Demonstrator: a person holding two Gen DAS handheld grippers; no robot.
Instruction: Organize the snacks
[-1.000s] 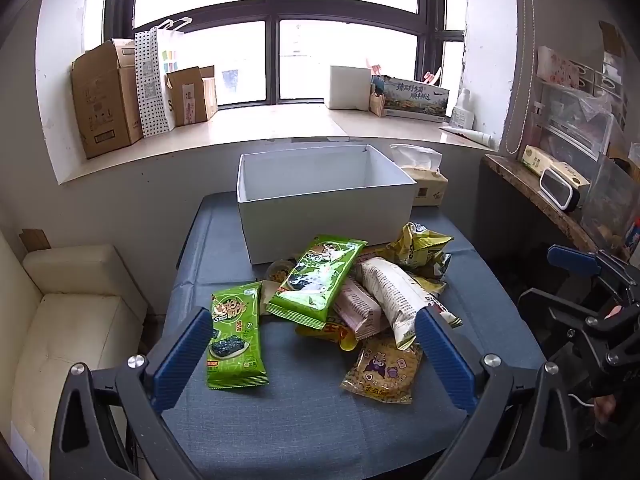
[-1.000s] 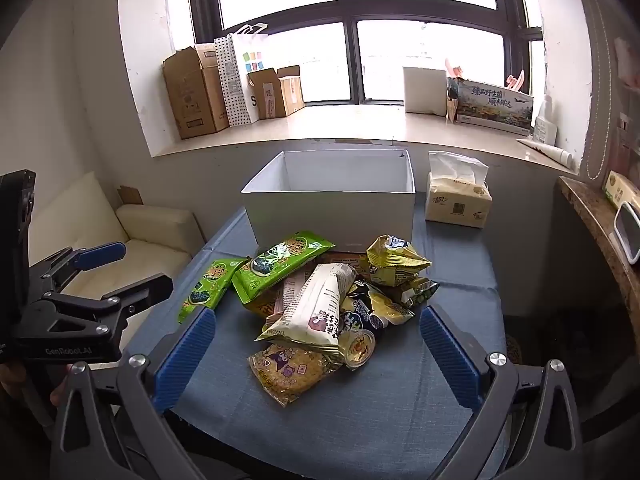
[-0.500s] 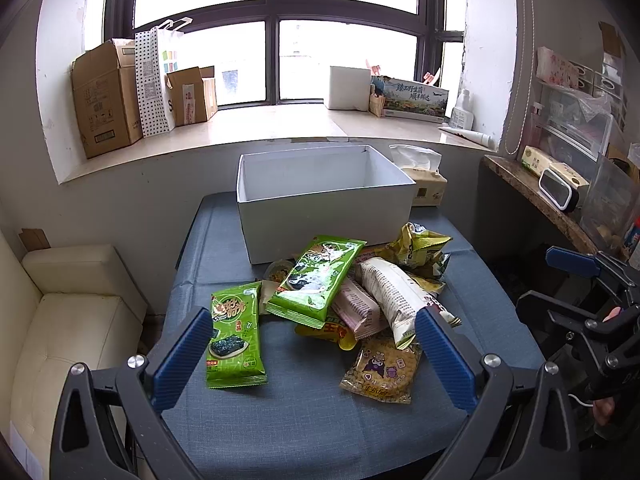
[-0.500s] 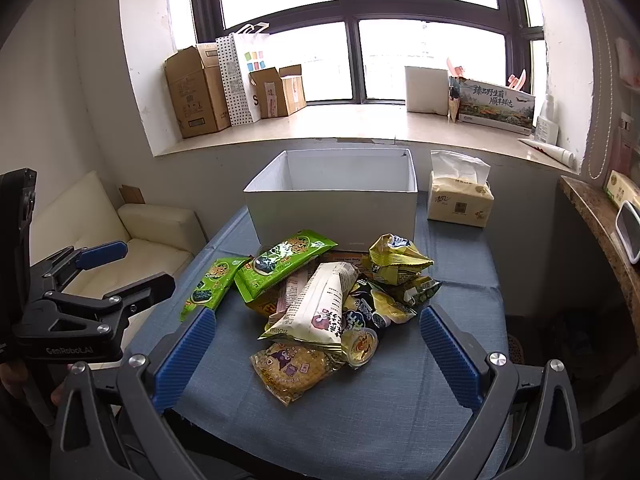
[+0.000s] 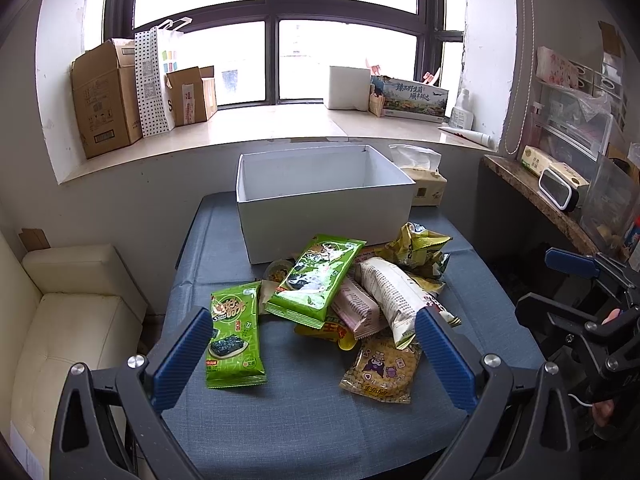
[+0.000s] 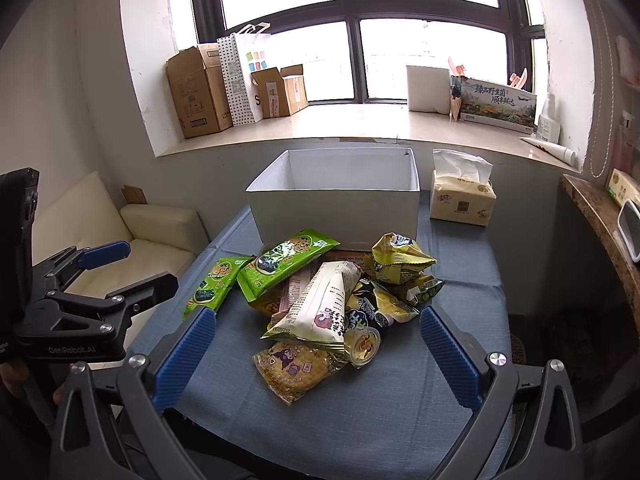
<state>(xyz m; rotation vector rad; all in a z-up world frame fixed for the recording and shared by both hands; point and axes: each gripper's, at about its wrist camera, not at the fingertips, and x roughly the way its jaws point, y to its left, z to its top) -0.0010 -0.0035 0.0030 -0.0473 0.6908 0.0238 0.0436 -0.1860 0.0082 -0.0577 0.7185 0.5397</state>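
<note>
The snacks [image 5: 340,304] lay in a heap in the middle of the surface [image 5: 312,420], right in front of the empty white box [image 5: 324,216] at the far edge, likely so they could go straight in. The left gripper [image 5: 312,356] and the right gripper [image 6: 316,354] both hung over the near edge with jaws wide apart, holding nothing. They looked ready to pick a first snack.

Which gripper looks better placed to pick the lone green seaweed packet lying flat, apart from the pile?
Probably left. The left gripper, open, has the flat green seaweed packet beside its left finger; for the right gripper it lies far left.
</note>
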